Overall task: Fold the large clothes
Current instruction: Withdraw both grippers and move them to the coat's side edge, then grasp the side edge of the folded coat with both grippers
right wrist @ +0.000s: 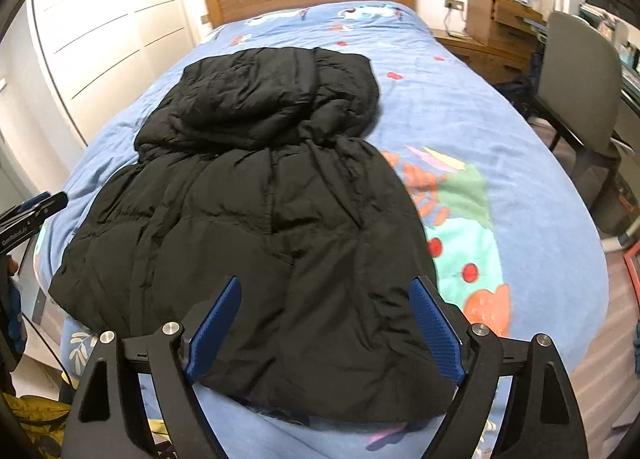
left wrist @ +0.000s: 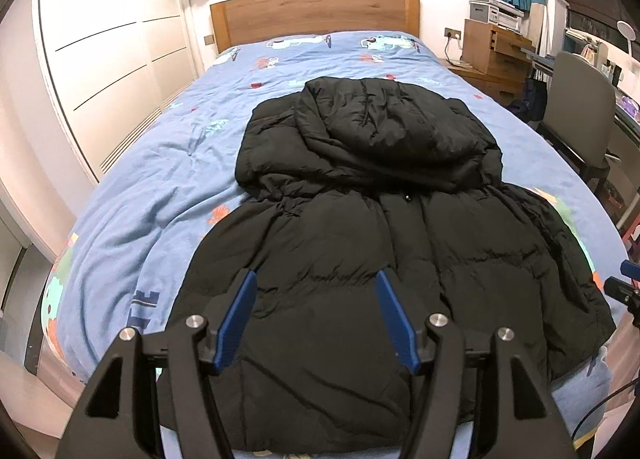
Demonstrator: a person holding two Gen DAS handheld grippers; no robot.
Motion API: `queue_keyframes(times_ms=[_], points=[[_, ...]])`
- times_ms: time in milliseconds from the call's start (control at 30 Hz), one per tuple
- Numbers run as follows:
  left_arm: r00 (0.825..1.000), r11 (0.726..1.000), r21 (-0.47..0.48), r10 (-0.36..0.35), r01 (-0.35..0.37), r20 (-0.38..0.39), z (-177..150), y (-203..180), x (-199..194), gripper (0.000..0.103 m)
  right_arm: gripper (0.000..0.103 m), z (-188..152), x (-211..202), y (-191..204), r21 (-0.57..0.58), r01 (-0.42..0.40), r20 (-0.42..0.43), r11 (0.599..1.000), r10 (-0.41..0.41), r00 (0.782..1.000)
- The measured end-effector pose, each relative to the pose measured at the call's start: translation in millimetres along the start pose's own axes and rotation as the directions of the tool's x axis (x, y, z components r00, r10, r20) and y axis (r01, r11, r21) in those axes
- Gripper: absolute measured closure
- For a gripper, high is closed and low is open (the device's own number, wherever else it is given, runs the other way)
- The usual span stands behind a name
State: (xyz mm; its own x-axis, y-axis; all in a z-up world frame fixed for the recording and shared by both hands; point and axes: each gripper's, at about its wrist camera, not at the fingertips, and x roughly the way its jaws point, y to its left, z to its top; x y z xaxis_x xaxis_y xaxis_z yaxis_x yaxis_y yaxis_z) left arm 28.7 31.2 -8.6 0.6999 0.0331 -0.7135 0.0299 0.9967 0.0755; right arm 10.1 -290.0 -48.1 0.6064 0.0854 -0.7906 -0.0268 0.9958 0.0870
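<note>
From the left wrist camera, I held the left gripper above the black puffer jacket, fingers apart and empty; the jacket lay hood toward twelve o'clock on the blue bedspread, apparently spread for folding. From the right wrist camera, my right gripper stood wide over the hem at six o'clock, gripping nothing.

You have the jacket lying flat on the bed, its hood toward the headboard. The wardrobe stands left of the bed, the chair and nightstand right.
</note>
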Motion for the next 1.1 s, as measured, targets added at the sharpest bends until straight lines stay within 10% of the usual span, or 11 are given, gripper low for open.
queue_keyframes(times_ms=[1100], points=[[0.987,0.973,-0.201,0.091,-0.117,-0.131,-58,122,3,0.041,0.008,-34,-22,-86,0.17,0.075,0.002,0.983,-0.076,0.997]])
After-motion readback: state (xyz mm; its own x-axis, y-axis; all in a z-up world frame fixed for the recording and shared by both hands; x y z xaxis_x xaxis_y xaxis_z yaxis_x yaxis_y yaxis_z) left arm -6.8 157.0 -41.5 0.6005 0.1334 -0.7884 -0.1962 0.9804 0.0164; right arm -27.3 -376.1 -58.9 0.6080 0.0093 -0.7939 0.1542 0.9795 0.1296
